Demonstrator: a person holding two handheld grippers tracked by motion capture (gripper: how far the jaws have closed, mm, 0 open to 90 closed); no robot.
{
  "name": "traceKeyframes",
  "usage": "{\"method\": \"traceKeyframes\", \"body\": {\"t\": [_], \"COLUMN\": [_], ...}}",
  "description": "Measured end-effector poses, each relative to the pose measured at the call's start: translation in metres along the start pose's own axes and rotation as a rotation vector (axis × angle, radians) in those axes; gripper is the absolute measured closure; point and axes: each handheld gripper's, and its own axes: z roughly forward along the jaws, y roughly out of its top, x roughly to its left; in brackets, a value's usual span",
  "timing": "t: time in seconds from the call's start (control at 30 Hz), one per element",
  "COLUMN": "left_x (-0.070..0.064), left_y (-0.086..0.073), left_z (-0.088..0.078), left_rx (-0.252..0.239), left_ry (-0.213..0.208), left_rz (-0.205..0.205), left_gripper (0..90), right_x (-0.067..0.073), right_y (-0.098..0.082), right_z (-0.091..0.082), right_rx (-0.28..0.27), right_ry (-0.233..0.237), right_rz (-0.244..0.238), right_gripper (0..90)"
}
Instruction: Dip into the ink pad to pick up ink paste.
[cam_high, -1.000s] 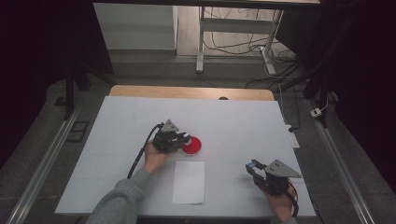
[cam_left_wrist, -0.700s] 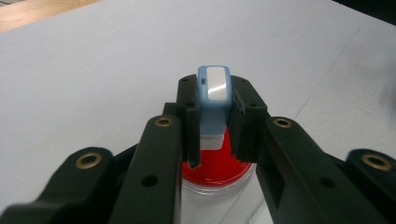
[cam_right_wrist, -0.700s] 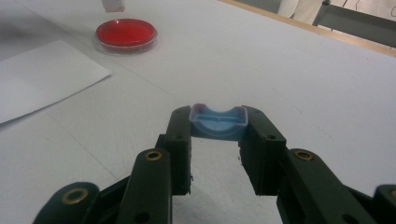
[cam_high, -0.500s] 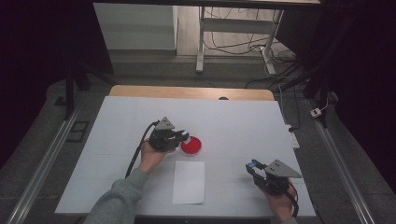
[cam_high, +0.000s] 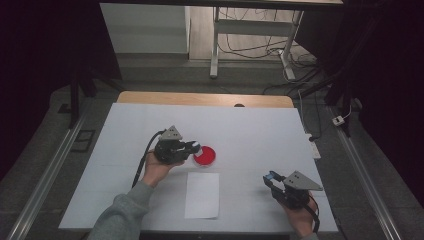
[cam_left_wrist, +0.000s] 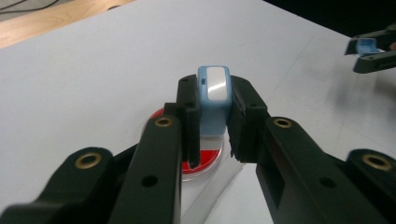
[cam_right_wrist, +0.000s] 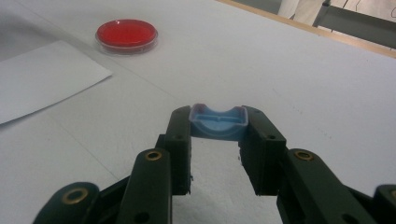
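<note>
My left gripper (cam_high: 194, 148) (cam_left_wrist: 215, 121) is shut on a small blue and white block (cam_left_wrist: 214, 100), held just above the near edge of a red round dish (cam_high: 205, 156) (cam_left_wrist: 205, 161) in the middle of the table. At the front right, my right gripper (cam_high: 269, 178) (cam_right_wrist: 217, 128) is shut on a blue cap-like piece (cam_right_wrist: 218, 122) (cam_high: 270, 176), a little above the table. The red dish (cam_right_wrist: 126, 34) lies far off to the upper left in the right gripper view.
A white sheet of paper (cam_high: 202, 195) (cam_right_wrist: 42, 79) lies in front of the dish, between the two hands. The white tabletop (cam_high: 260, 130) has a wooden strip along its far edge. A desk frame and cables stand on the floor beyond.
The left gripper has moved slightly away from the person and to the right, bringing its block over the dish's edge. The right gripper has stayed where it was.
</note>
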Motion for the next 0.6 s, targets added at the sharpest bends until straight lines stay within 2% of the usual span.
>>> {"method": "traceKeyframes", "body": {"t": [0.6], "left_x": [-0.009], "left_y": [0.005], "left_z": [-0.017], "left_rx": [-0.015], "left_ry": [-0.049], "left_rz": [0.032], "left_gripper": [75.5], "right_x": [0.001], "right_y": [0.000], "right_z": [0.000], "right_rx": [0.001], "right_ry": [0.000], "right_rz": [-0.001], "right_gripper": [64.9]}}
